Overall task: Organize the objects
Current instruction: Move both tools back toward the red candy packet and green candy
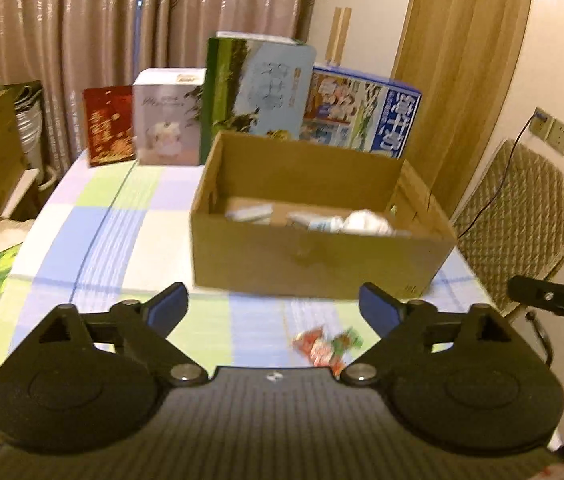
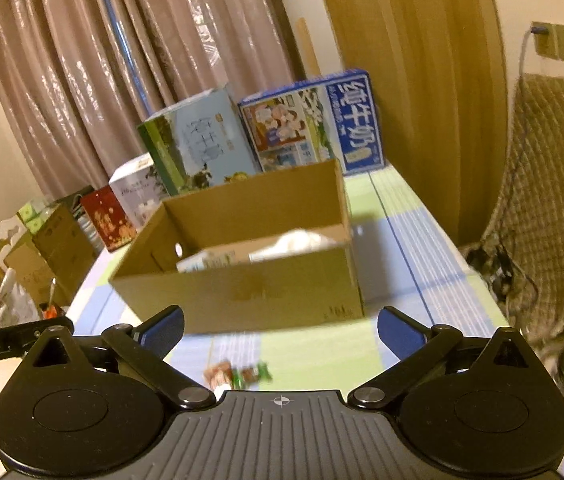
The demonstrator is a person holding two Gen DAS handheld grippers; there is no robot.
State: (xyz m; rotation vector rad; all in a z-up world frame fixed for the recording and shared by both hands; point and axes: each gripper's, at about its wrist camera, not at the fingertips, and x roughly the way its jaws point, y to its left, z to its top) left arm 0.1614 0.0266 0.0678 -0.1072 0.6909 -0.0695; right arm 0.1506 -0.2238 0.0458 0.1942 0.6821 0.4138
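Observation:
An open cardboard box [image 1: 313, 258] [image 2: 242, 292] stands on the checked tablecloth [image 1: 94, 236] [image 2: 401, 240], holding white packets and crumpled white items [image 1: 365, 222] [image 2: 297, 240]. A small red-and-green wrapped snack packet [image 1: 327, 346] [image 2: 238, 374] lies on the cloth in front of the box. My left gripper [image 1: 274, 310] hovers open above the cloth, the packet just right of its middle. My right gripper [image 2: 280, 330] is open too, with the packet low between its fingers, left of centre. Neither holds anything.
Behind the box stand a red carton [image 1: 108, 124], a white gift box [image 1: 168, 120], a green-blue milk carton [image 1: 258, 88] [image 2: 198, 144] and a blue milk carton [image 1: 361, 114] [image 2: 313, 120]. A quilted chair [image 1: 517, 216] [image 2: 549, 184] sits right of the table; boxes [image 2: 54, 248] crowd the left.

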